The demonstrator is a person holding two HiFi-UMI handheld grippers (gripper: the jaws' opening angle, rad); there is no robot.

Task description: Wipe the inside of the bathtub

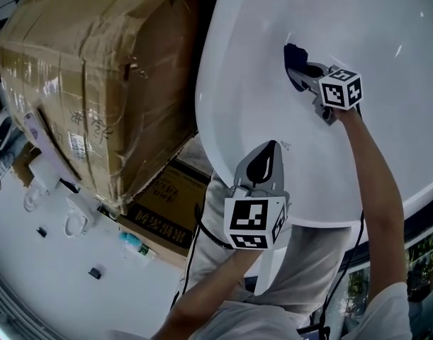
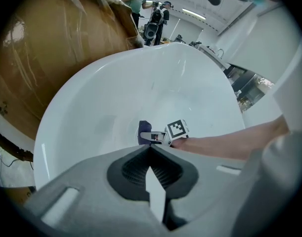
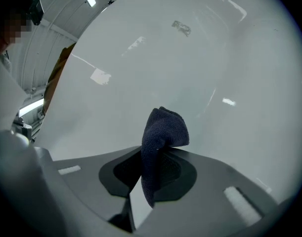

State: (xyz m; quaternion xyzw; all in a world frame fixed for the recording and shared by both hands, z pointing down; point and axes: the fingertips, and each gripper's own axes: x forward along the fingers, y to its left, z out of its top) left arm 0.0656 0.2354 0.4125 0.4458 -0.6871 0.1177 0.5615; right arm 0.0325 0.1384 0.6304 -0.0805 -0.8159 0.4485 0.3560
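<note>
The white bathtub [image 1: 386,27] fills the upper right of the head view. Inside it my right gripper [image 1: 300,69] is shut on a dark blue cloth [image 1: 295,54], which presses against the tub's inner wall. In the right gripper view the cloth [image 3: 163,132] sticks up from between the jaws, with the smooth white bathtub wall [image 3: 190,58] behind it. My left gripper [image 1: 262,163] hovers over the tub's near rim, shut, with nothing in it. The left gripper view looks into the bathtub [image 2: 141,93] and shows the cloth [image 2: 145,131] and the right gripper [image 2: 153,138] down inside.
A large cardboard box [image 1: 96,69] wrapped in plastic stands against the tub's left side. A smaller carton [image 1: 163,214] lies below it. Small items lie on the pale floor [image 1: 53,275]. People [image 2: 141,1] stand far behind the tub.
</note>
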